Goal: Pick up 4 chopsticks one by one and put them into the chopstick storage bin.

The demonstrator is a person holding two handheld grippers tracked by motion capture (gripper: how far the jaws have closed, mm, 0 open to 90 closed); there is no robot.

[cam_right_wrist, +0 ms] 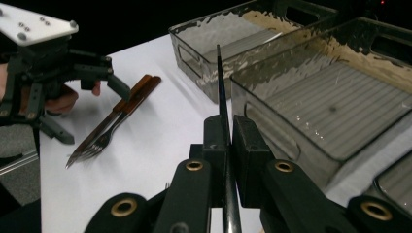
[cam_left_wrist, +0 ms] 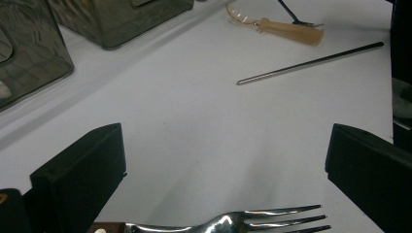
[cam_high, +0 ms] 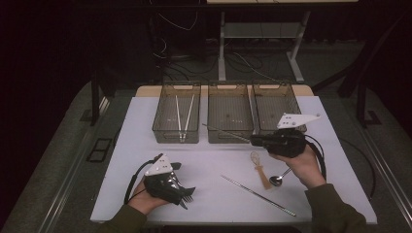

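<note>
Steel chopstick (cam_high: pixel 226 131) clamped in right gripper (cam_high: pixel 254 140); points left, near-level.

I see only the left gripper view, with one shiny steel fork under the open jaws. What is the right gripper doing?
Observer: The right gripper is shut on a thin metal rod that points toward the clear plastic bins.
Operator: Is the fork alone?
Observer: No, two forks with brown wooden handles seem to lie side by side.
Operator: Is anything inside the bins?
Observer: The left bin holds two thin white sticks.
</note>
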